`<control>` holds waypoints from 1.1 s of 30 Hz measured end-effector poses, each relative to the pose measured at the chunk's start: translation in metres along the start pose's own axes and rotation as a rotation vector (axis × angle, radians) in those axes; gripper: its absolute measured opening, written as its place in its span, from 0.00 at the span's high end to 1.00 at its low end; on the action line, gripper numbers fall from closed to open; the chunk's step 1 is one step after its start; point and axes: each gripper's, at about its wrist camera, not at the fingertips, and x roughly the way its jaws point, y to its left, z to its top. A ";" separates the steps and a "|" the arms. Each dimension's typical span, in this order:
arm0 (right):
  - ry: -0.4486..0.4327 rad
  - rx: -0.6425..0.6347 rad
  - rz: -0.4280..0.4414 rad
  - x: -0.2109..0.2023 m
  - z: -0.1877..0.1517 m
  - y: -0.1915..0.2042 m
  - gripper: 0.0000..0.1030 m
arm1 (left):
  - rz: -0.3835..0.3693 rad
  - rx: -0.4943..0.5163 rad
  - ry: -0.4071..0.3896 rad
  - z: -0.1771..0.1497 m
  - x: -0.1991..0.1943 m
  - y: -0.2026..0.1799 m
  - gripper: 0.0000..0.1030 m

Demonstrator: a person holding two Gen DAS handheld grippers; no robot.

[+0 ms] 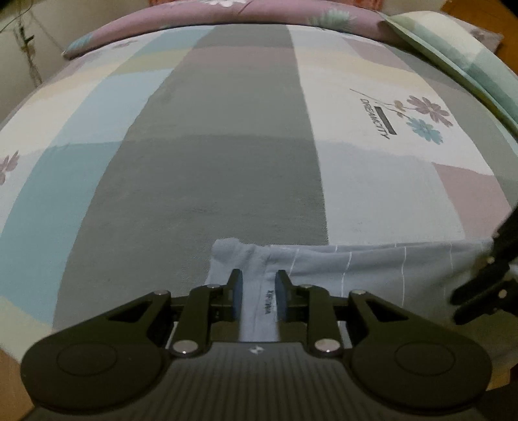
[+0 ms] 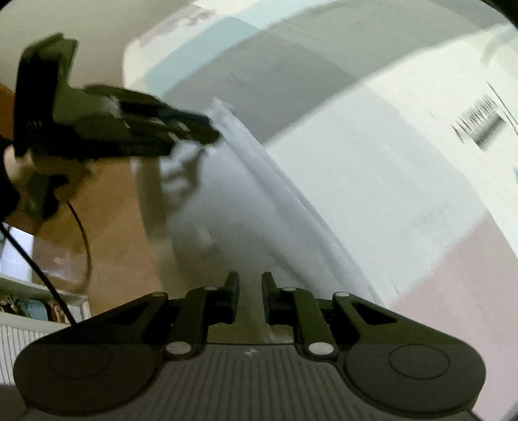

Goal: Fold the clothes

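Pale-blue garment [image 1: 323,268] lies along the near edge of the patchwork bedsheet [image 1: 226,145], its band pinched in the left gripper [image 1: 259,288]; a floral pillow [image 1: 226,13] sits far off. I judge an edge is being drawn taut for a fold.

From the right wrist (badly blurred), the right gripper [image 2: 250,291] straddles the cloth; whether it clamps, I cannot tell. Next move: lift both corners evenly. Wooden floor [image 2: 113,226] shows left.

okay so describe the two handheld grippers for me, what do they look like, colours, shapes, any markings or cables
Both are matte black. The left gripper has two slim fingers with blue pads, angular linkage arms joined by silver rivets, a round disc on either side and a ribbed grey body bearing a small white logo. The right gripper is built the same, its pads looking dark. A thin black cable hangs nearby.
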 end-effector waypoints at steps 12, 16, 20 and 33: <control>0.031 0.276 0.031 -0.026 -0.091 -0.020 0.74 | -0.169 0.144 0.121 -0.023 -0.012 -0.075 0.73; -0.057 0.287 -0.026 -0.051 -0.102 -0.036 0.74 | -0.200 0.158 0.072 -0.011 -0.028 -0.098 0.73; -0.133 0.266 -0.144 -0.081 -0.107 -0.062 0.74 | -0.270 0.194 0.044 -0.007 -0.029 -0.133 0.72; -0.042 -0.033 -0.271 -0.082 -0.127 -0.101 0.76 | -0.347 0.341 0.128 -0.022 -0.011 -0.195 0.72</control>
